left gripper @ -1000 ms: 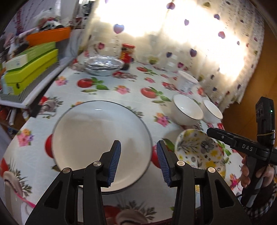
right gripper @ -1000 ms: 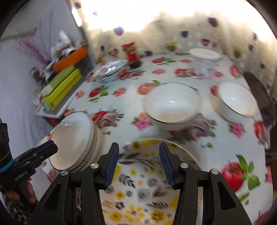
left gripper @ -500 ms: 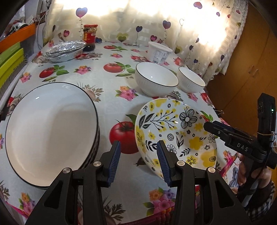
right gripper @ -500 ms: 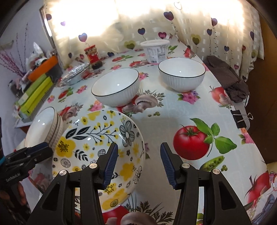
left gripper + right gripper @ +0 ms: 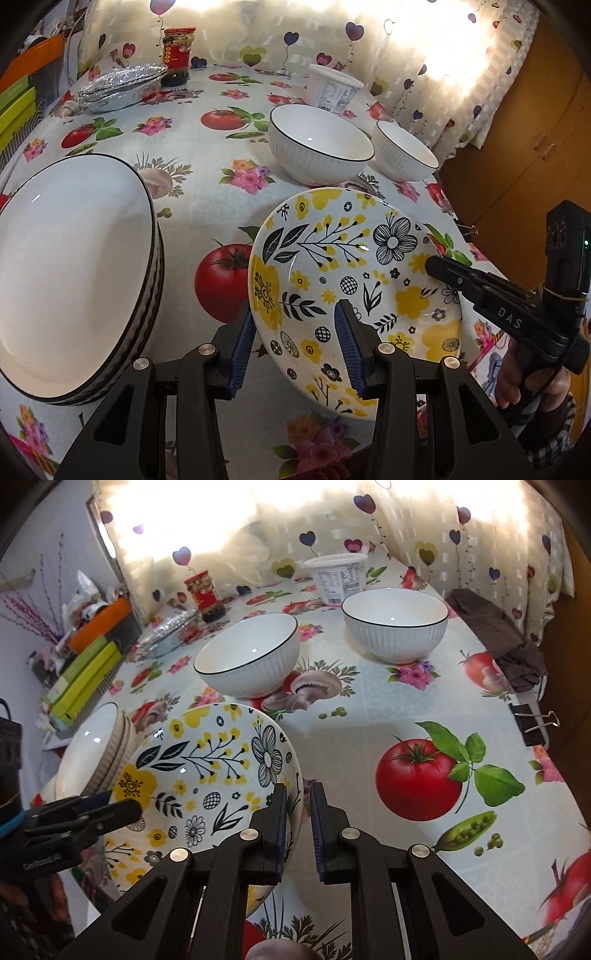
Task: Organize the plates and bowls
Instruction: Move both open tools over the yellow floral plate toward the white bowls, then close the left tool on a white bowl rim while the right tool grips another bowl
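The right gripper (image 5: 297,812) is clamped on the right rim of the floral plate (image 5: 354,295), which sits on the table (image 5: 369,709) just in front of 2 white bowls (image 5: 247,664). The left gripper (image 5: 291,347) is about half open, straddling the plate's left rim without pressing it, beside a stack of white plates (image 5: 70,273).
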Demonstrator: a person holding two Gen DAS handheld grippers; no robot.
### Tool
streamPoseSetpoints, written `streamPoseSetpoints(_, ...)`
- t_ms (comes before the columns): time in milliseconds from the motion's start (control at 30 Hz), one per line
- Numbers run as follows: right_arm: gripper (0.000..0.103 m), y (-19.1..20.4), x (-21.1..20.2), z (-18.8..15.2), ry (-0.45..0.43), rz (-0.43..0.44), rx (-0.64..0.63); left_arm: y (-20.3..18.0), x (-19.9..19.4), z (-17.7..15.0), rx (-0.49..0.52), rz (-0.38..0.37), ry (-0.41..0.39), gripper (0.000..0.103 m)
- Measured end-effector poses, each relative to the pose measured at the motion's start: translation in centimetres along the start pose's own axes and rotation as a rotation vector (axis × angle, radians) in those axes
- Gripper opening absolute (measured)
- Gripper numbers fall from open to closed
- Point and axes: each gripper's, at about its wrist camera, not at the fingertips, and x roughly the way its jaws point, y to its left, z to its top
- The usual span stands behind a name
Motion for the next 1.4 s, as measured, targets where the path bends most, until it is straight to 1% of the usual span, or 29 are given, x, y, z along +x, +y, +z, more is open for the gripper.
streamPoseSetpoints(133,0.010,-0.7,-0.2,0.4,-0.010,-0.013,-0.006,-1.0,0.6,0.4,0.012,0.005,0.008,0.045)
streamPoseSetpoints(300,0.010,-1.9,-0.9,1.0,-0.022,-0.018,-0.003,-2.2,1.2,0.8,0.028,0.004,0.020,0.045)
streamPoseSetpoints(433,0.010,-2.4,-1.0,1.3,-0.016,-0.013,-0.003,-2.6,1.5,1.1,0.034,0.004,0.027,0.045)
streamPoseSetpoints(600,0.010,-3.0,-1.3,2.0,-0.015,0.019,0.014,-2.2,1.2,1.5,0.032,-0.005,0.027,0.045)
streamPoseSetpoints(767,0.010,-2.9,-1.7,4.1,-0.045,0.047,0.009,-1.1,0.5,2.8,0.009,-0.016,0.004,0.045)
streamPoseSetpoints(867,0.017,-2.3,-1.2,5.6,-0.044,0.039,-0.020,-0.7,0.2,4.3,0.004,0.008,-0.023,0.045)
streamPoseSetpoints(933,0.029,-1.7,-0.6,6.6,-0.039,0.027,-0.053,-0.4,0.4,5.4,-0.001,0.008,-0.032,0.045)
streamPoseSetpoints(1033,0.038,-1.0,0.4,8.0,-0.043,0.017,-0.082,0.1,0.8,7.3,-0.023,0.027,-0.040,0.045)
streamPoseSetpoints(1133,0.040,-0.8,1.6,9.2,-0.028,0.016,-0.091,0.2,1.5,9.1,-0.020,0.034,-0.051,0.045)
streamPoseSetpoints(1267,0.040,-0.6,3.0,10.7,-0.010,0.015,-0.101,0.2,2.6,10.9,-0.031,0.035,-0.062,0.045)
streamPoseSetpoints(1400,0.040,-0.4,4.0,11.8,0.007,0.023,-0.102,0.2,4.1,12.2,-0.044,0.039,-0.040,0.045)
